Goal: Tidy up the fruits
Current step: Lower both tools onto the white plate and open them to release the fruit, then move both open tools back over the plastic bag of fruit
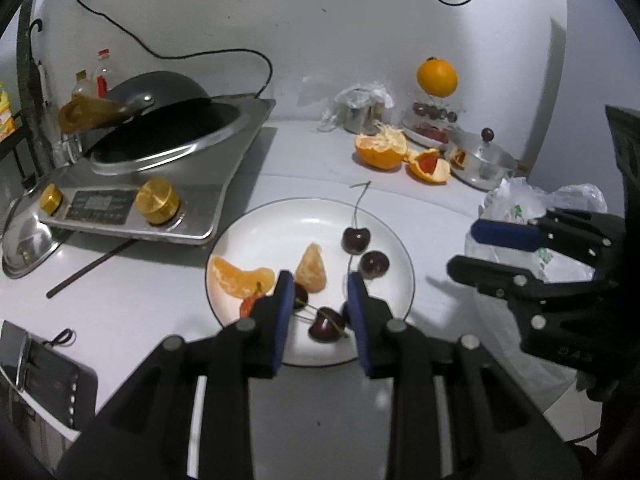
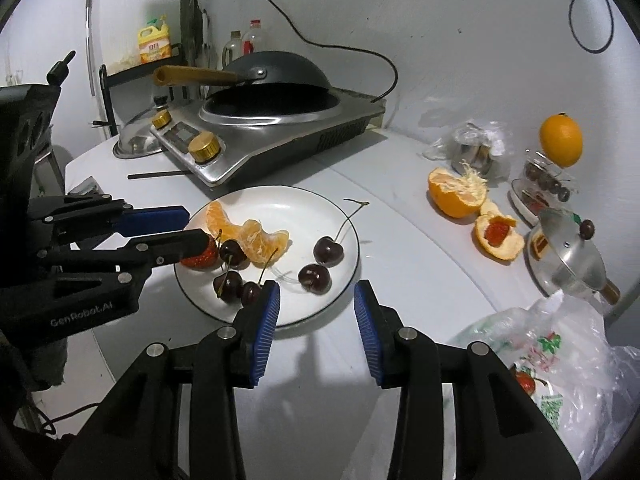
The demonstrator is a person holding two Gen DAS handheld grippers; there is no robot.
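A white plate [image 1: 280, 232] [image 2: 296, 208] on the white counter holds several dark cherries [image 1: 355, 239] [image 2: 328, 251], two orange segments [image 1: 236, 276] [image 2: 260, 242] and a strawberry [image 2: 200, 258]. My left gripper [image 1: 318, 284] is open over the plate's near part, its fingers either side of a cherry [image 1: 322, 328]; in the right wrist view [image 2: 192, 226] it reaches in from the left above the strawberry. My right gripper [image 2: 316, 292] is open and empty above the plate's near rim; in the left wrist view [image 1: 464, 248] it sits right of the plate.
An induction cooker [image 2: 280, 136] with a wok [image 2: 280, 72] stands behind the plate. Peeled orange halves [image 2: 456, 192], a whole orange [image 2: 560, 140], a small metal pot [image 2: 568, 256] and a fruit dish [image 2: 536, 196] lie at right. A plastic bag [image 2: 560, 360] is near right. A chopstick [image 1: 88, 270] lies at left.
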